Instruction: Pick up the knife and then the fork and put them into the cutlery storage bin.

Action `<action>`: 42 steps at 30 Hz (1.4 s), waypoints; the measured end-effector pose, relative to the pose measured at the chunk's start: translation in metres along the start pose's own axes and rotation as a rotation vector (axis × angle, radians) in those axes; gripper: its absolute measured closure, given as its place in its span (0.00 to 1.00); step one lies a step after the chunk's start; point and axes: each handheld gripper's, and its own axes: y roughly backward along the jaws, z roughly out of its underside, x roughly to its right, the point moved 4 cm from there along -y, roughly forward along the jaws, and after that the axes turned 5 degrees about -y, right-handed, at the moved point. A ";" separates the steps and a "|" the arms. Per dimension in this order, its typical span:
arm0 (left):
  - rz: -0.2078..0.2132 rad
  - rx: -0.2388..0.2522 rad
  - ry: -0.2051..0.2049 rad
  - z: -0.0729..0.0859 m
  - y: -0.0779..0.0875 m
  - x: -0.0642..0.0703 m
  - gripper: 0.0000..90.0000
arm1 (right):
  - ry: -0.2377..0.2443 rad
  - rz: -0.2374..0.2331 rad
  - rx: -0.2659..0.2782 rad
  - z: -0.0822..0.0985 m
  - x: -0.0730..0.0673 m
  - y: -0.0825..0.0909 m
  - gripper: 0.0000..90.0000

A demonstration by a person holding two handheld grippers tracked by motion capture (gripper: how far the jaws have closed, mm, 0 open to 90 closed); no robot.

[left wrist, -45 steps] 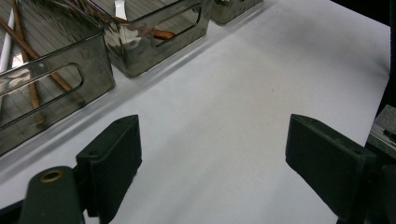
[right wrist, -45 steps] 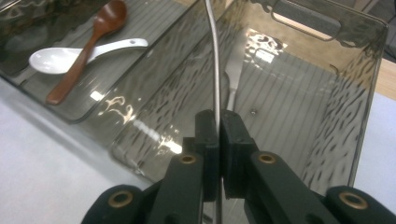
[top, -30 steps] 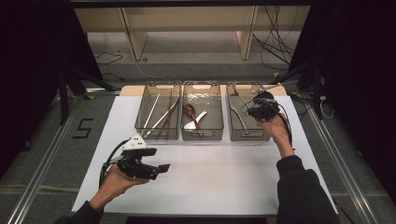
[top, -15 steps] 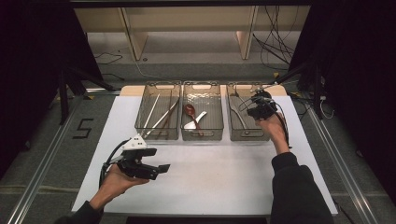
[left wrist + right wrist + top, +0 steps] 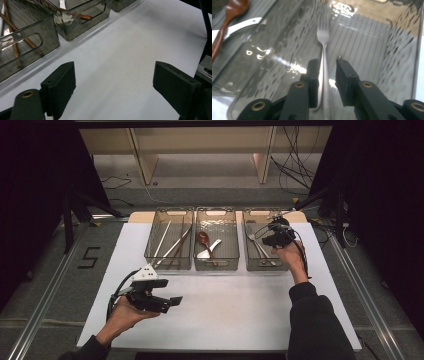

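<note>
The left gripper (image 5: 176, 300) waits wide open and empty over the near left of the table (image 5: 235, 310); the right gripper (image 5: 327, 65), jaws just parting, releases the fork (image 5: 323, 37) in the far right bin (image 5: 250, 252); sorting looks finished

A black "5" (image 5: 89, 258), seemingly taped, on the grey floor (image 5: 60, 290) left of the table.

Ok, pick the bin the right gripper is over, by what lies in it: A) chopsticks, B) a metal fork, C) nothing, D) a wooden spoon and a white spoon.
B: the right gripper hangs over the right-hand bin, and a metal fork lies on that bin's floor, its handle running between the parted fingers.
</note>
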 end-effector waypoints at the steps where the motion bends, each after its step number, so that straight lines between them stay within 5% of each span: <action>1: -0.001 0.000 -0.001 0.000 0.000 0.000 0.20 | -0.003 -0.006 0.003 0.000 -0.001 0.001 0.76; 11: -0.001 0.004 0.000 0.000 0.000 0.000 0.20 | -0.003 -0.112 0.050 0.006 -0.017 0.021 0.58; 28: -0.002 0.010 0.009 -0.001 0.001 -0.001 0.20 | 0.025 -0.227 0.160 0.031 -0.056 0.054 0.44; 42: -0.002 0.013 0.013 -0.003 0.000 -0.001 0.20 | 0.017 -0.305 0.207 0.055 -0.061 0.076 0.37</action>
